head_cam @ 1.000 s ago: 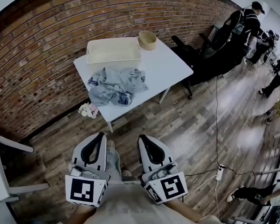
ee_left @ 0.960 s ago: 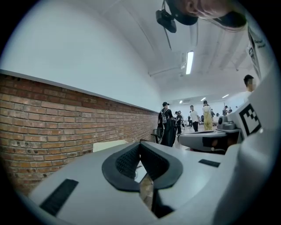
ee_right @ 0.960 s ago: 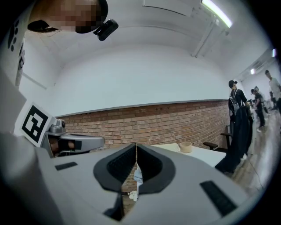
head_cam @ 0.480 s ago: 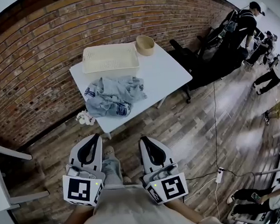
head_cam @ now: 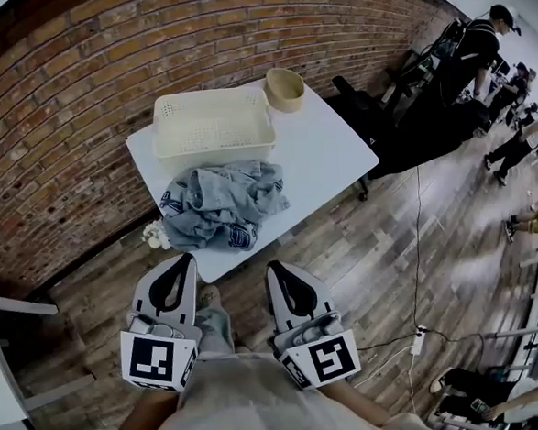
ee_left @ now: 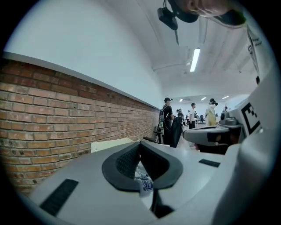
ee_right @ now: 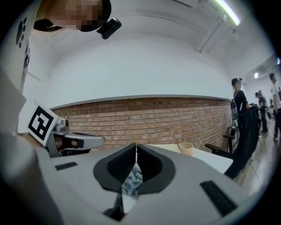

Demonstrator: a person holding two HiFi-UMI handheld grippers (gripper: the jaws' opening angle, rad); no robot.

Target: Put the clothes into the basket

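Since the earlier frames, the bench [head_cam: 324, 150] with its load has slid lower and grown larger in the head view, so the person is closing in on it. Both the left hand-held gripper [head_cam: 187, 257] and the right hand-held gripper [head_cam: 274, 265] sit at lower centre, jaws pressed together with nothing between them, well short of the bench. The clothes [head_cam: 222, 203] lie heaped at the bench's lower-left edge, just below the empty basket [head_cam: 212, 121].

Risks, as I judge them: jaws left shut on arrival would only shove the heap; a pinch on one loose fold could drag the rest off the near edge to the floor; pushing cloth in could skid the light basket.
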